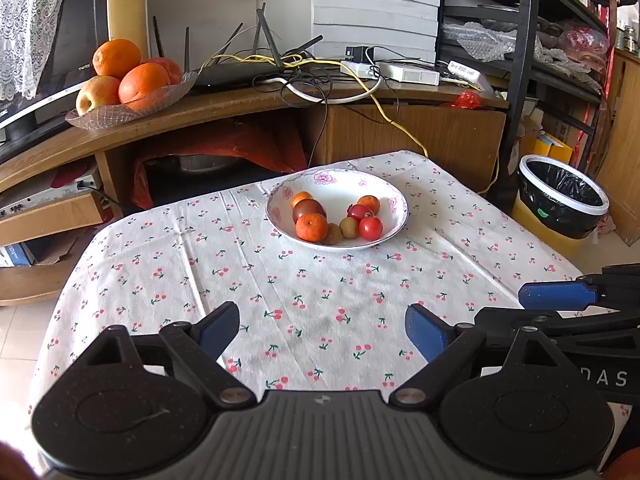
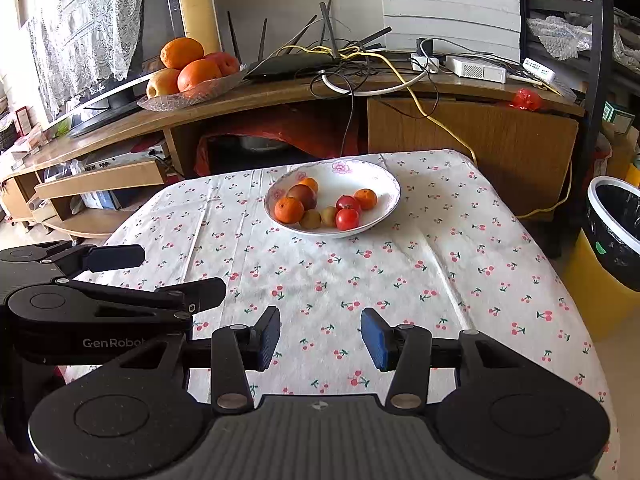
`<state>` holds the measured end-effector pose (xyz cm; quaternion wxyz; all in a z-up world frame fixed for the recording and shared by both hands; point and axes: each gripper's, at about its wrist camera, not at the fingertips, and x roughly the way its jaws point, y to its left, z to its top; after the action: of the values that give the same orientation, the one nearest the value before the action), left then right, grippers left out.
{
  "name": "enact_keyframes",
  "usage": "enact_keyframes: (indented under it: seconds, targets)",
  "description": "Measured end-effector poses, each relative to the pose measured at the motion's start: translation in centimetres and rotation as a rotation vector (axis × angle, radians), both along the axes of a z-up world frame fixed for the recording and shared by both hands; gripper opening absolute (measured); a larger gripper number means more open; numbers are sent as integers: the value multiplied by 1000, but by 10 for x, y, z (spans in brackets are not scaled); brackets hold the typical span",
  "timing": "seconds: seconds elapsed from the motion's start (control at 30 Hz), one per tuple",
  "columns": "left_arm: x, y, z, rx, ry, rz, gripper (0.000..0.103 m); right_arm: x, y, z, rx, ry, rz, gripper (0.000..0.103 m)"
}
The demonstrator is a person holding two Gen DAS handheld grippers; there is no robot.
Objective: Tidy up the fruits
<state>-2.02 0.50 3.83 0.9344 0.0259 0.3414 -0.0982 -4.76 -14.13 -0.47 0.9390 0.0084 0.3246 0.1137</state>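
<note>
Eight small fruits grouped in white bowl (image 1: 394, 194), presumably already gathered; left gripper (image 1: 322, 330) and right gripper (image 2: 320, 338) wide-jawed, empty, well short.

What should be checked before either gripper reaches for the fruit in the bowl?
1. Left gripper open and empty: ok.
2. Right gripper open and empty: ok.
3. Fruit all inside the white bowl, none loose on the tablecloth: ok.
4. Cloth between grippers and bowl free of obstacles: ok.
5. The two grippers apart, not touching: ok, though close together.
6. Place to sort the fruit into: cannot tell; only the glass dish on the cabinet shows.
</note>
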Motion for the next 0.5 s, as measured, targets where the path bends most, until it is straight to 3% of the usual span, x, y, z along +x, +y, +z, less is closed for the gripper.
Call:
enact_keyframes:
  seconds: [0.5]
  targets:
    - [-20,1,-7,3,29,10,98,-19,3,-7,-7,24,7,42]
